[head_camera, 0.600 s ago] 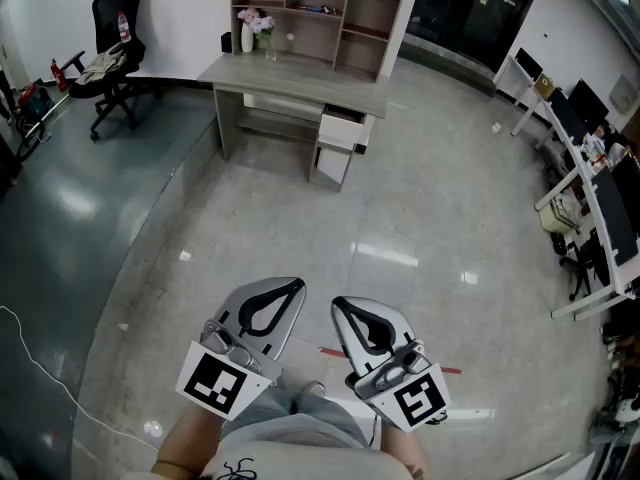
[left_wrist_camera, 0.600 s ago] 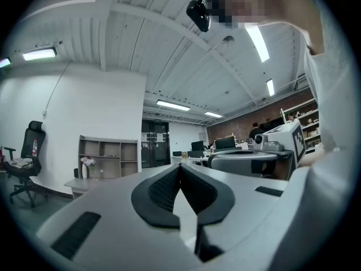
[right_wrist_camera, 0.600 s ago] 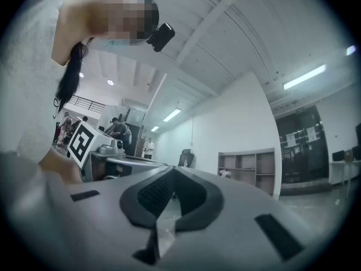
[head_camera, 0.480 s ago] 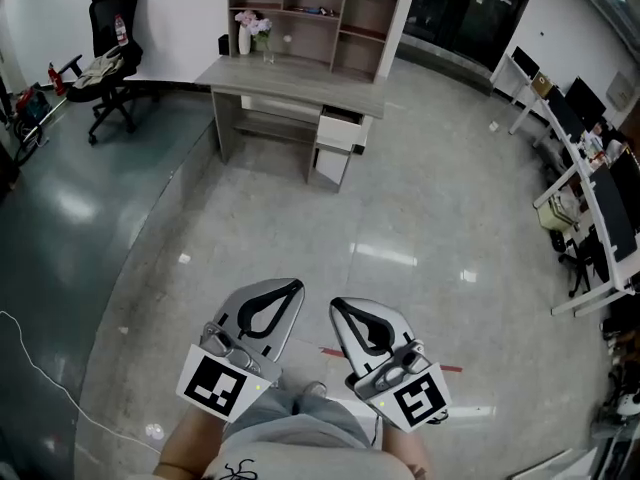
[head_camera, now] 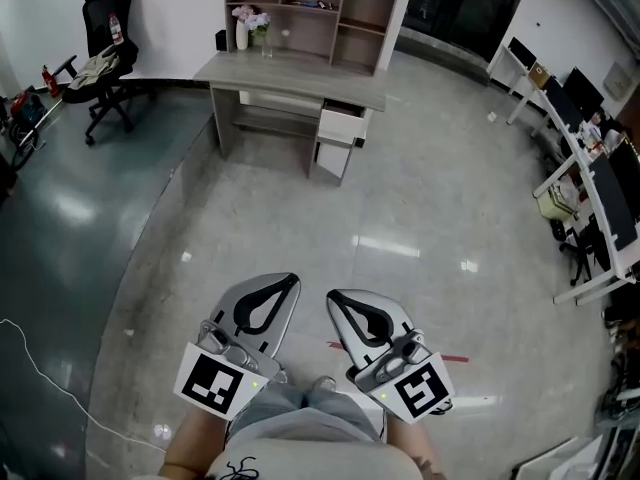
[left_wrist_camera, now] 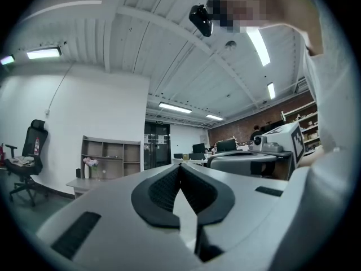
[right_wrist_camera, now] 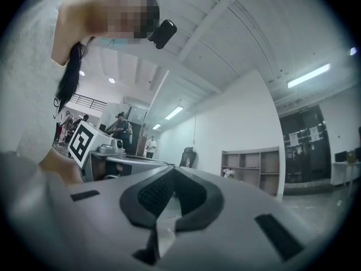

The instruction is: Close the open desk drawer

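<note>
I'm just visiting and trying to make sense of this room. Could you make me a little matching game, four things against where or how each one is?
Things:
1. office chair
2. drawer
3. vase of flowers
4. left gripper

Places or states:
A. jaws shut, nothing in them
B. sticking out from the desk
C. on the desk, beside the shelves
D. black, far left near the wall

Pairs: 1-D, 2-B, 3-C, 4-A.
</note>
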Motion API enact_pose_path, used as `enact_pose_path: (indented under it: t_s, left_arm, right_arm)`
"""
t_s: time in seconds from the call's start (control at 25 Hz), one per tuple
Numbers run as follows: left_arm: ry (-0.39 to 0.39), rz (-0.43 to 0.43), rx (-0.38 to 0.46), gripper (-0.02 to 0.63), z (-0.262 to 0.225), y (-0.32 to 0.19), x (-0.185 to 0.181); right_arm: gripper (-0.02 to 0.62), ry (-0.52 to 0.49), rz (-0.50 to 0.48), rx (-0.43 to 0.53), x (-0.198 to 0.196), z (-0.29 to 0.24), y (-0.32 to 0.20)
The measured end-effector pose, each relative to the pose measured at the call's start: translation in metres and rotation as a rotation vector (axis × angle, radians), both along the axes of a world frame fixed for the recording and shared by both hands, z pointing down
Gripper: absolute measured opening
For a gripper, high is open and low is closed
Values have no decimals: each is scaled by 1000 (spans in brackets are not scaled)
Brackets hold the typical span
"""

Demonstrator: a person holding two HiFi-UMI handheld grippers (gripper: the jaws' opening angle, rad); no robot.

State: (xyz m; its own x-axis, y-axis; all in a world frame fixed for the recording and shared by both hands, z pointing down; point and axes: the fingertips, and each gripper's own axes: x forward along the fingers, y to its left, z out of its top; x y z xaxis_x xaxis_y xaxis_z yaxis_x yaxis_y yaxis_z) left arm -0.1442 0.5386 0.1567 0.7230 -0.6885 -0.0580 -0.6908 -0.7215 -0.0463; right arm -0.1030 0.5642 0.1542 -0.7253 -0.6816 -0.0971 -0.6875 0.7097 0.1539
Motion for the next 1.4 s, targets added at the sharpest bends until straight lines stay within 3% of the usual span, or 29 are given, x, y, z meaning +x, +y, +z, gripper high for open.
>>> enact_pose_path:
  t_s: [0.2, 0.32, 0.52, 0.88, 1.4]
  left_arm:
    - [30, -9, -7, 11, 7, -11, -26]
    - [72, 18, 18, 11, 8, -16, -24]
    - [3, 71, 5, 11, 16, -32, 0]
    - [2, 54, 49, 11, 11, -123, 60]
    - [-46, 48, 63, 11, -4, -257, 185]
  right_arm:
    - [9, -43, 52, 8, -4, 2, -6]
    - [8, -70, 82, -13, 5, 8, -8]
    - [8, -38, 83, 4, 20, 10, -27]
    - [8, -33, 27, -15, 78, 18, -123]
    - [8, -66, -12, -21, 198, -4, -265]
